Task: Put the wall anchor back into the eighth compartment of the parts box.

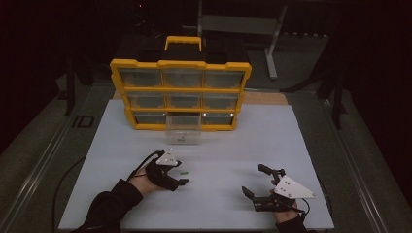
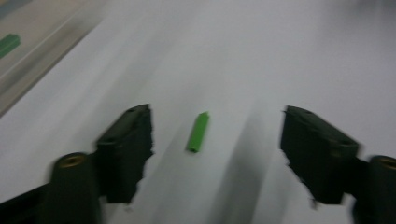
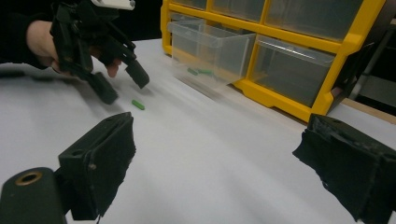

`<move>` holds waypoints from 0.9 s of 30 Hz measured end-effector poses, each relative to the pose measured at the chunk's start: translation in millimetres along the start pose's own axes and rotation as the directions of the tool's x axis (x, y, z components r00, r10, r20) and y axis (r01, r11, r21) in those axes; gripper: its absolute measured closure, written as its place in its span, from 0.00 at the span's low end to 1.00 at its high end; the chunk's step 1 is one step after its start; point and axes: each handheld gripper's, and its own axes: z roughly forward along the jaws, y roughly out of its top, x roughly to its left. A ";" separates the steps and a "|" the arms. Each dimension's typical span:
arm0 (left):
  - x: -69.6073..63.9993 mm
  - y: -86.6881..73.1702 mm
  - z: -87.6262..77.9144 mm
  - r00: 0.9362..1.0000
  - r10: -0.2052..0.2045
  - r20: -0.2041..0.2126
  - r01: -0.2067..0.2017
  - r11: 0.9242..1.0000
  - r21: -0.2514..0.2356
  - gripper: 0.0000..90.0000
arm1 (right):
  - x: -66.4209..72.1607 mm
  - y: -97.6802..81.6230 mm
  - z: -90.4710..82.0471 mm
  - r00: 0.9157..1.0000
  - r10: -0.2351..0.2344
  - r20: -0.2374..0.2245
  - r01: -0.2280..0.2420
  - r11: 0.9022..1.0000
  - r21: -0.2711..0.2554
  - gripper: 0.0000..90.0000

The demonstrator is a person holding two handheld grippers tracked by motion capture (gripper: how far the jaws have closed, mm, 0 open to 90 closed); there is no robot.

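Green peg (image 2: pixel 198 132) lies on the white table (image 1: pixel 233 145) between the spread, unclenched left gripper (image 2: pixel 217 154) jaws, long axis toward twelve–one o'clock; right gripper (image 1: pixel 257 182) idles open, well apart.

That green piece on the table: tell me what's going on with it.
A person's left tool is poised over the small green piece, which lies on the white table between its open jaws, untouched. The middle bottom drawer of the yellow organizer is pulled out. The right tool waits open nearby.
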 end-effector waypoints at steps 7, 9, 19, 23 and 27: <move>4.9 -0.4 7.7 1.000 0.015 0.007 -0.015 0.999 0.032 0.61 | 0.0 0.0 -0.1 1.000 0.000 0.000 0.000 1.000 0.000 0.10; 7.6 -0.4 8.5 1.000 0.011 0.006 -0.011 0.999 0.036 0.64 | -0.1 -0.1 -0.2 1.000 0.002 0.000 -0.002 1.000 0.000 0.10; 13.7 2.1 10.4 1.000 0.004 0.018 -0.005 0.999 0.043 0.76 | -0.1 -0.1 -0.1 1.000 0.001 0.001 -0.001 1.000 0.002 0.10; 13.3 3.4 11.2 1.000 0.014 0.025 -0.015 0.999 0.049 0.79 | 0.0 -0.1 0.1 1.000 0.000 0.001 0.000 1.000 0.002 0.10; 16.3 4.9 12.0 0.998 -0.006 0.056 0.003 0.998 0.057 0.82 | 0.1 -0.1 0.1 1.000 0.001 0.001 -0.001 1.000 0.002 0.10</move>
